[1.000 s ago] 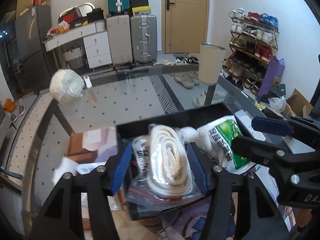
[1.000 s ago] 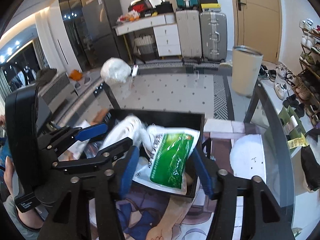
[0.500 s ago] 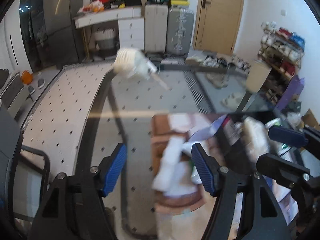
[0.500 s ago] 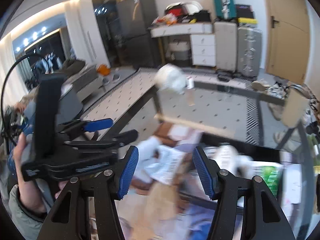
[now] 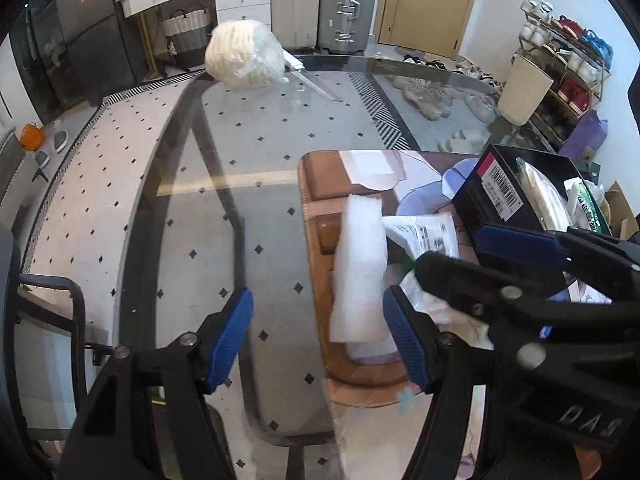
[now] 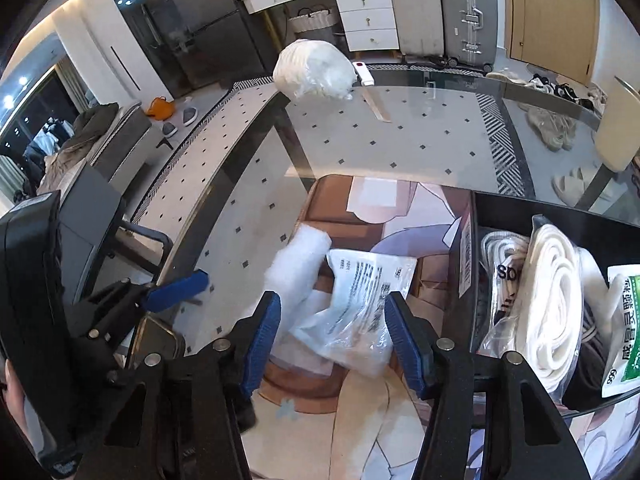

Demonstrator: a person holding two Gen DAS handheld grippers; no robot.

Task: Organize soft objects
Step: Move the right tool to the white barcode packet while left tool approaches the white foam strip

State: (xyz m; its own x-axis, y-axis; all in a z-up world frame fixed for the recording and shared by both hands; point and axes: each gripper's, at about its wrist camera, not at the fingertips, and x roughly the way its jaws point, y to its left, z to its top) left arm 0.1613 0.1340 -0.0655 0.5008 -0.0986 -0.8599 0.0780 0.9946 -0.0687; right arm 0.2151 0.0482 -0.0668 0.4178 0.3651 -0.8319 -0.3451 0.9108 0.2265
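My left gripper (image 5: pixel 318 340) is open above the glass table, and a white foam piece (image 5: pixel 360 276) lies just inside its right finger. My right gripper (image 6: pixel 335 344) is open with its jaws closing a little; beneath them lies a clear plastic bag with a printed label (image 6: pixel 360 312), untouched. The foam piece (image 6: pixel 298 264) rests against that bag. To the right, a black box (image 6: pixel 466 248) holds a bagged white rope coil (image 6: pixel 556 304) and a green packet (image 6: pixel 624 320). A white bundle in plastic (image 5: pixel 244 56) sits at the table's far edge.
A printed mat (image 6: pixel 360 440) covers the near part of the glass table (image 5: pixel 248 152). A chair frame (image 5: pixel 52 292) shows at the left. Suitcases (image 5: pixel 344 0), a cream bin (image 5: pixel 524 88) and a shoe rack (image 5: pixel 568 60) stand beyond the table.
Both grippers swung left, away from the black box. The rope bag and the green packet they held over the box now lie in it, and both grippers are empty.
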